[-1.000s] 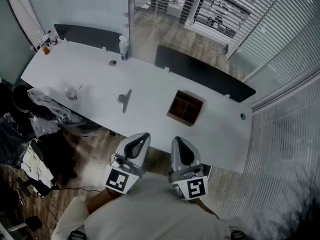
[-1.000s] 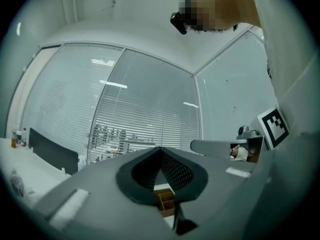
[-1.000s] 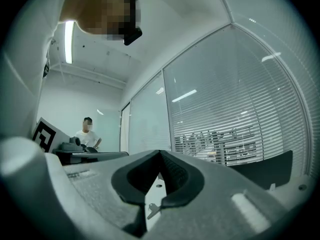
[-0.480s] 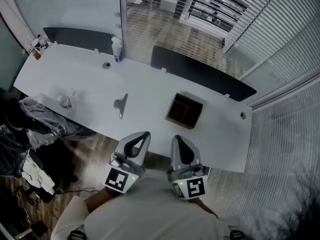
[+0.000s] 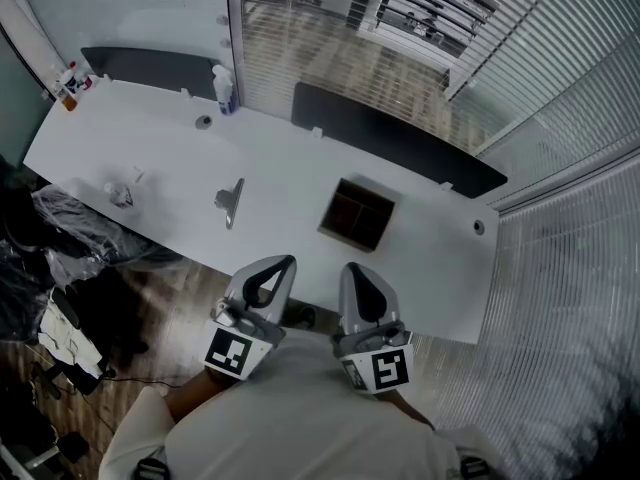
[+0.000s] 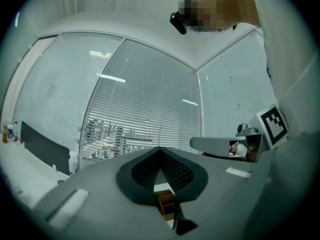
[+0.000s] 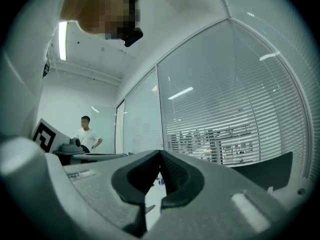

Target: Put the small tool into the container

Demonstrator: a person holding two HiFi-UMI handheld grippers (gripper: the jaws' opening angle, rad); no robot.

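Small tool [image 5: 230, 203]: grey, lying flat on the white desk [image 5: 150, 153], ahead and left of the left hand-held gripper [image 5: 272, 271]. Its long axis runs away from that gripper, the far end leaning slightly right. Compartmented brown container [image 5: 357, 214]: ahead of the right hand-held gripper [image 5: 358, 273]. Both pairs of jaws are pressed together and empty. Room: slatted blinds [image 5: 560, 248], wood floor [image 5: 195, 293].

Seen from the left claw [image 5: 286, 262] and right claw [image 5: 353, 267], both hanging just off the near edge, bare tabletop [image 5: 290, 168] is lying open toward twelve o'clock. This clear strip is running between the small tool [image 5: 229, 202] at ten o'clock and the container [image 5: 356, 214] at one. A dark divider panel [image 5: 395, 138] is walling off the far edge at one o'clock. A spray bottle [image 5: 222, 88] is standing at eleven, and crumpled plastic [image 5: 118, 194] is lying between nine and ten.
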